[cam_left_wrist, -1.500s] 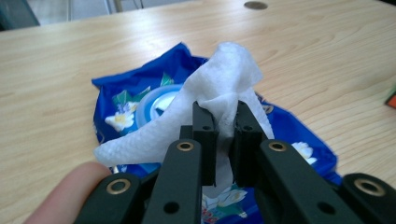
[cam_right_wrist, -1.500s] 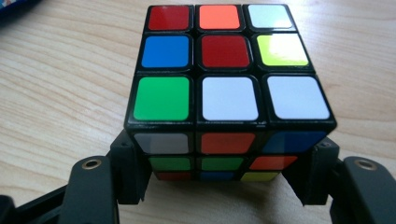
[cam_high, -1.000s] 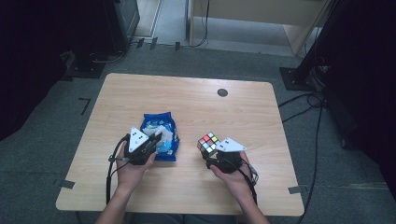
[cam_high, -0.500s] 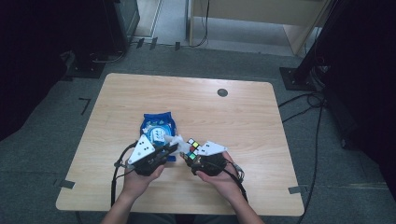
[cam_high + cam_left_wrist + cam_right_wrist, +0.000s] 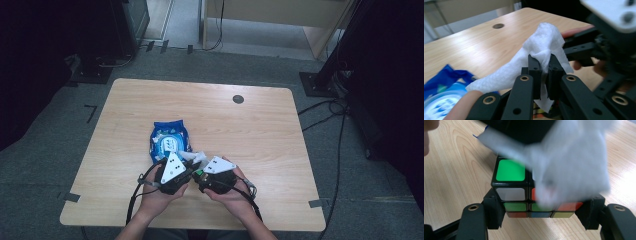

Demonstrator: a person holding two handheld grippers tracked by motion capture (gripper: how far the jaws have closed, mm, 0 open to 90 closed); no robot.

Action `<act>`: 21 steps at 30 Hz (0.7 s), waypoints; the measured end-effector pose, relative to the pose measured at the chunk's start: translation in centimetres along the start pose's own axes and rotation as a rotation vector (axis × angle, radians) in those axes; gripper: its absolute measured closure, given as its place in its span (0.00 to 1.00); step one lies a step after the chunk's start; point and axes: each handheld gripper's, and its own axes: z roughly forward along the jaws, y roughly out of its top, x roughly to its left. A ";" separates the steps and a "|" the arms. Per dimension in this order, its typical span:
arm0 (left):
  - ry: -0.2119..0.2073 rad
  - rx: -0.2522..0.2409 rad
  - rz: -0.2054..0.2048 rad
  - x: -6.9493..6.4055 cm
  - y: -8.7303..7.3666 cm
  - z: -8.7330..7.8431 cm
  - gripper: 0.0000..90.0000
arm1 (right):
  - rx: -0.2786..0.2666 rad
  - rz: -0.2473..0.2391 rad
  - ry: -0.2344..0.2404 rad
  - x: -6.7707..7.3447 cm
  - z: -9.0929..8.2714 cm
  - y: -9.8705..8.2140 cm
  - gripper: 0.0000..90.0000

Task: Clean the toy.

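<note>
My left gripper point(image 5: 191, 165) is shut on a white wet wipe point(image 5: 198, 157); in the left gripper view the wipe point(image 5: 544, 37) is pinched between the jaw tips point(image 5: 546, 66) and drapes over them. A colourful puzzle cube point(image 5: 510, 173) sits clamped between the pads of my right gripper point(image 5: 541, 207), just above the table. The wipe point(image 5: 574, 162) hangs blurred over the cube's top right. In the high view both grippers meet near the table's front middle, the right gripper point(image 5: 201, 176) pointing left at the wipe.
A blue pack of wet wipes point(image 5: 169, 139) lies just behind the left gripper, and shows at the lower left of the left gripper view point(image 5: 441, 105). A round dark grommet point(image 5: 238, 99) sits in the wooden table point(image 5: 260, 130) at the back.
Both hands have moved toward each other. The left gripper drew the wipe off the pack to the right, and the right gripper brought the cube left until the wipe lies over it.
</note>
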 end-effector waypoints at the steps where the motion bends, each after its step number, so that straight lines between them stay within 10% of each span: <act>1: 0.017 0.002 -0.009 0.3 0.0 0.0 0.94 | 0.000 -0.004 0.000 0.0 0.0 0.0 0.39; 8: 0.164 0.018 -0.135 3.2 -0.8 -0.6 0.95 | -0.014 -0.020 0.001 0.2 -0.3 0.0 0.39; 12: 0.076 -0.043 -0.147 2.9 0.3 -1.7 0.95 | 0.005 -0.019 -0.008 0.2 -0.1 -0.2 0.39; 16: -0.107 -0.038 -0.146 0.7 1.0 -1.1 0.95 | 0.004 0.003 -0.001 0.2 0.0 -0.2 0.39; 21: -0.076 0.008 -0.100 -0.3 0.6 0.2 0.95 | -0.008 -0.010 -0.002 0.5 -0.4 0.1 0.39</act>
